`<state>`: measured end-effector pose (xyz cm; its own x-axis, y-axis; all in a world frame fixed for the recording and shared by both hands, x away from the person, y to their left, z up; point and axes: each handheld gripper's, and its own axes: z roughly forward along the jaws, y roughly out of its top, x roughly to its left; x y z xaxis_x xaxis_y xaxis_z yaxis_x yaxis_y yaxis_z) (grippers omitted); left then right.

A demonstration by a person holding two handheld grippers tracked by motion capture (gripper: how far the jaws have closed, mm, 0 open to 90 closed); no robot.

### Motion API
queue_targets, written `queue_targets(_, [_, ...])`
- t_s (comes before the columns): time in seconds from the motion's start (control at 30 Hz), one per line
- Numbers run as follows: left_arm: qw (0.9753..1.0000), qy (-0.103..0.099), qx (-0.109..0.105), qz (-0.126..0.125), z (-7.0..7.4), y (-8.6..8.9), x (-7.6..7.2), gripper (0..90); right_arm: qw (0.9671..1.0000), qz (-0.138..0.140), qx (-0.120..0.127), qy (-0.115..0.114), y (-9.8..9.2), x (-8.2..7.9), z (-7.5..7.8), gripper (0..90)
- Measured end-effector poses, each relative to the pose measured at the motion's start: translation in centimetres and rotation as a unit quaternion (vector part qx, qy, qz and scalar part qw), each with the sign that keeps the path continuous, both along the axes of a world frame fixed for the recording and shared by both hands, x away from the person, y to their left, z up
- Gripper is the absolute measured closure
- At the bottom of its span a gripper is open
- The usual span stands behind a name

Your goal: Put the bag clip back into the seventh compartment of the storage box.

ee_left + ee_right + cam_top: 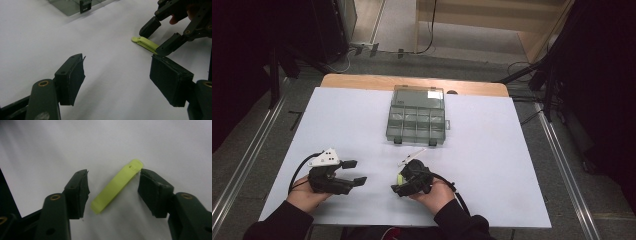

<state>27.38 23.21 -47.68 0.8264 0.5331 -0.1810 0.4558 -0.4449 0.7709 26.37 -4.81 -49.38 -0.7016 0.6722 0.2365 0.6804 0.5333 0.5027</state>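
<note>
A small yellow-green clip point(113, 188) lies flat on the white table sheet point(492, 150). My right gripper point(115, 182) stands open with one jaw on each side of the clip, and its right jaw sits close to the clip's far end. In the high view the clip point(399, 178) peeks out at the right gripper point(398, 177), near the front middle of the table. My left gripper point(356, 171) is open and holds nothing, its jaws pointing right toward the clip. The left gripper view has the clip point(145, 42) beyond my left gripper point(117, 80), with the right gripper point(157, 37) around it.
A clear plastic compartment box point(417, 120) with its lid raised sits at the back middle of the table, its corner and latch point(85, 5) visible in the left gripper view. A person's hands and dark sleeves come in from the bottom. Black cables trail from both grippers.
</note>
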Motion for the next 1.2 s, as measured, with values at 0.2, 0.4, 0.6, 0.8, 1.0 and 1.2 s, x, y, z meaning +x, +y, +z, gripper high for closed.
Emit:
queue_targets(0.2, [1.0000, 0.001, 0.000, 0.001, 0.0, 0.0, 0.0, 27.0, 0.9997, -0.021, -0.004, 0.008, 0.1, -0.2, 0.1, 57.3])
queue_targets(0.4, [1.0000, 0.001, 0.001, -0.001, 0.0, 0.0, 0.0, 27.0, 0.9996, -0.021, -0.017, -0.001, 0.1, -0.2, 0.1, 70.4])
queue_targets(0.6, [1.0000, 0.001, 0.002, -0.002, 0.0, -0.1, 0.0, 27.0, 0.9997, -0.022, -0.012, 0.008, -0.2, 0.0, 0.1, 77.8])
queue_targets(0.8, [1.0000, 0.001, 0.002, -0.001, 0.0, -0.1, 0.0, 27.0, 0.9998, -0.016, 0.008, 0.010, -1.0, 0.4, 0.5, 78.5])
queue_targets(1.0, [1.0000, 0.000, 0.002, -0.001, 0.0, -0.1, 0.0, 27.0, 0.9993, -0.016, 0.029, 0.017, -1.9, 0.6, 1.2, 78.6])
queue_targets(1.2, [1.0000, 0.001, 0.003, -0.001, 0.0, -0.1, 0.0, 27.0, 0.9985, -0.023, 0.041, 0.029, -3.0, 0.9, 1.5, 78.6])
